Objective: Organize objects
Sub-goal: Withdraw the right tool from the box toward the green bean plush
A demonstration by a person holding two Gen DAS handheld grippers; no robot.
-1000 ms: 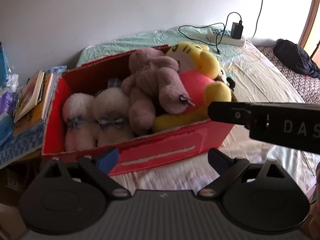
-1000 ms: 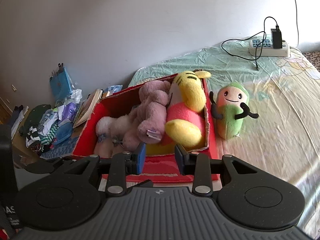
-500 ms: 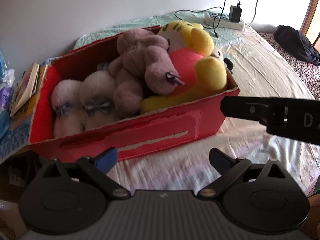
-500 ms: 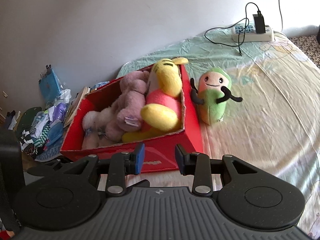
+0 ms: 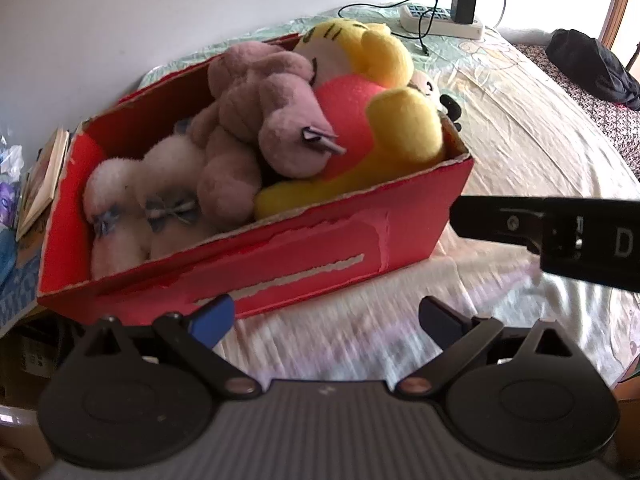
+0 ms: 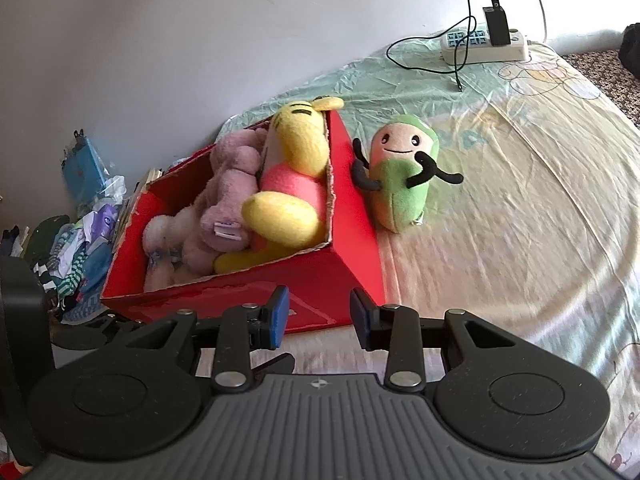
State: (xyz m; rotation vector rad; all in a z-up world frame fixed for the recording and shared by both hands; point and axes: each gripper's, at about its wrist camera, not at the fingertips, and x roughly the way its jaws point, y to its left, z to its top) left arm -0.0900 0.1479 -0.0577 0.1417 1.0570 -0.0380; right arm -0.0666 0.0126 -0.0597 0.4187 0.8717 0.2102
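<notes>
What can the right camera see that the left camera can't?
Only the right camera shows the whole green toy standing on the bed beside the box, plus a pile of clothes on the floor. Only the left camera shows the two white fluffy toys with bows clearly, and a black bag far across the bed. Both show the red box packed with the yellow toy and the purple toy, and the power strip.
</notes>
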